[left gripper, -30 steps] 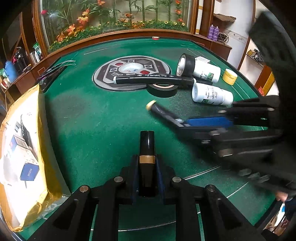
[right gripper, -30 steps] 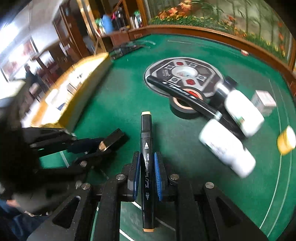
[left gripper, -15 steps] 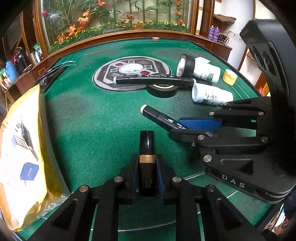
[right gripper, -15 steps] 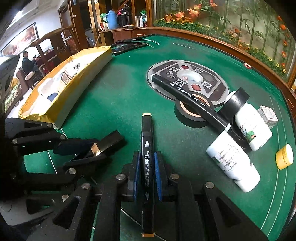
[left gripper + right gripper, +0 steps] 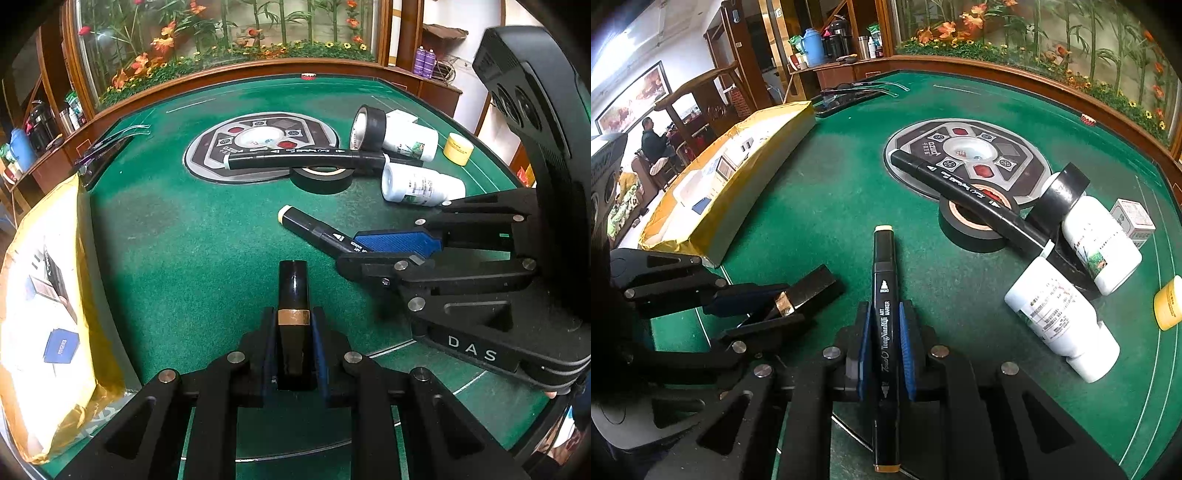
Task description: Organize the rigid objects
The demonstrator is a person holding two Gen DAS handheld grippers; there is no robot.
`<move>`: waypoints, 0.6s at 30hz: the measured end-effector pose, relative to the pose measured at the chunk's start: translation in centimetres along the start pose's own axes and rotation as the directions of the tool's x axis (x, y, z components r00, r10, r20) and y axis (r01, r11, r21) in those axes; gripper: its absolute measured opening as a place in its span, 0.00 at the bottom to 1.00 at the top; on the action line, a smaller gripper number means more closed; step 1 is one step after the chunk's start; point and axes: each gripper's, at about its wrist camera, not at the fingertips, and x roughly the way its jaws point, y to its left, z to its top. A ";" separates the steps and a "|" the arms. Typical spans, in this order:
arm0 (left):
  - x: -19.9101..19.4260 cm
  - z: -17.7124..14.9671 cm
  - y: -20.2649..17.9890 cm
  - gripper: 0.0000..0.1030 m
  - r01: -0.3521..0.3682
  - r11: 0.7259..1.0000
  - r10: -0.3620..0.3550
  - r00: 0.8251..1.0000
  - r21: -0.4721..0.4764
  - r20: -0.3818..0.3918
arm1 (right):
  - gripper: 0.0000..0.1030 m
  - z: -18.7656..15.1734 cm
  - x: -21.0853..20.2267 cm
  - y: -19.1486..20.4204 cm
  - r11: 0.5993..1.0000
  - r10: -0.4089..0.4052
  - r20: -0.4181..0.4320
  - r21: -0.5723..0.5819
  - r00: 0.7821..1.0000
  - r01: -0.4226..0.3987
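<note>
A: Left gripper?
B: Clamped on black gold-banded tube, above green table.
A: Right gripper?
B: Clamped on art marker, just beside the left, over the felt.

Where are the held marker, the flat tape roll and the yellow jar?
held marker (image 5: 885, 295), right wrist view, printed barrel.
flat tape roll (image 5: 971, 234), right wrist view, outer wall.
yellow jar (image 5: 458, 148), left wrist view, side.

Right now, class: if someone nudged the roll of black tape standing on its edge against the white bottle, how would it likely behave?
The upright tape roll would probably roll or topple, since it balances on its thin edge. It looks light and stiff. The white bottle it leans on lies sideways, so it may roll too.
</note>
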 end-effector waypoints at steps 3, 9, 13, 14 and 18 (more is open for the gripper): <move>0.0 0.0 0.0 0.18 0.004 1.000 -0.004 1.000 -0.003 0.000 | 0.14 0.0 0.0 0.0 1.000 -0.003 0.003 -0.001 1.000 0.003; -0.1 -0.1 -0.1 0.18 -0.004 1.000 0.004 1.000 0.005 0.003 | 0.14 -0.2 0.0 0.4 0.999 -0.027 0.013 -0.019 1.000 0.027; -0.2 -0.2 -0.3 0.18 -0.014 1.000 0.014 1.000 0.015 0.008 | 0.14 -0.2 0.0 0.7 0.999 -0.049 0.021 -0.020 0.999 0.050; -0.2 -0.2 -0.4 0.18 -0.014 1.000 0.014 1.000 0.018 0.009 | 0.14 -0.2 0.0 0.7 0.999 -0.051 0.022 -0.013 0.998 0.051; -0.2 -0.3 -0.4 0.18 -0.018 1.000 0.018 1.000 0.022 0.012 | 0.14 -0.3 -0.2 0.2 0.999 -0.041 0.022 0.021 0.999 0.041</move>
